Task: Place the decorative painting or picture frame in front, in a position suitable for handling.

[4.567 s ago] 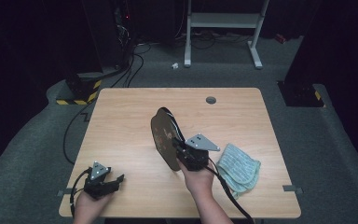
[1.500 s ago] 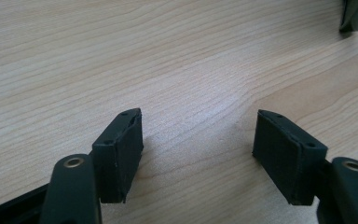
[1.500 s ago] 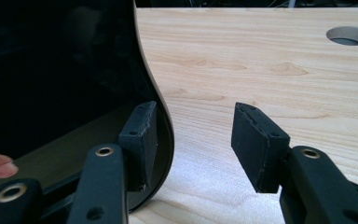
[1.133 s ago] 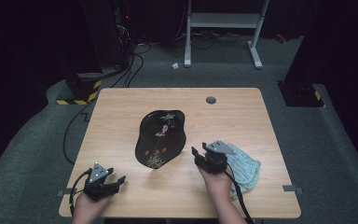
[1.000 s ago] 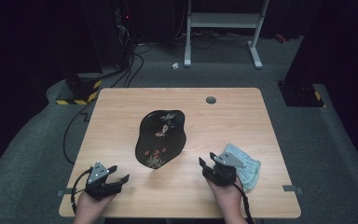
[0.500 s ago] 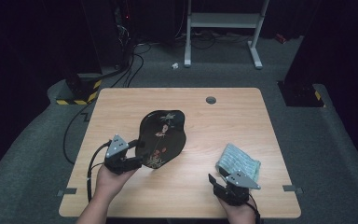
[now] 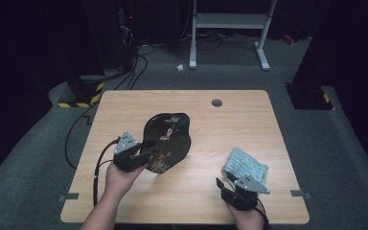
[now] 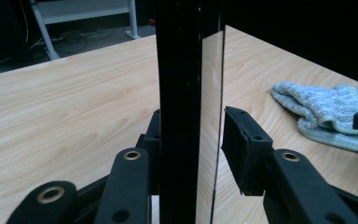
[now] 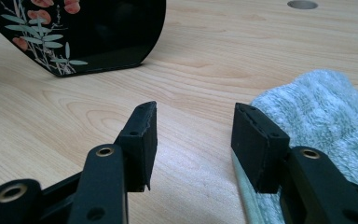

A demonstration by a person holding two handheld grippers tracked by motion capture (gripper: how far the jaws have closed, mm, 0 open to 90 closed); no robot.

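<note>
From above, my left gripper [image 7: 141, 155] has just been closing on the near left edge of a glossy black lacquer tray [image 7: 167, 141] painted with leaves and pink blossoms, at the middle of the wooden table [image 7: 211, 191].

Left gripper view: the tray stands edge-on between my jaws, hiding one pad; the other pad's contact is unclear.

Right gripper view: my right gripper [image 9: 193, 140] is released, empty, beside a pale blue cloth [image 9: 326, 126].

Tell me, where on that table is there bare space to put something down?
The table is bare across its far edge, around the small round hole, and down the middle between the black painted tray and the blue-grey cloth. The near left corner is free too. It is crowded where the left gripper meets the tray, and at the right gripper by the cloth.
</note>
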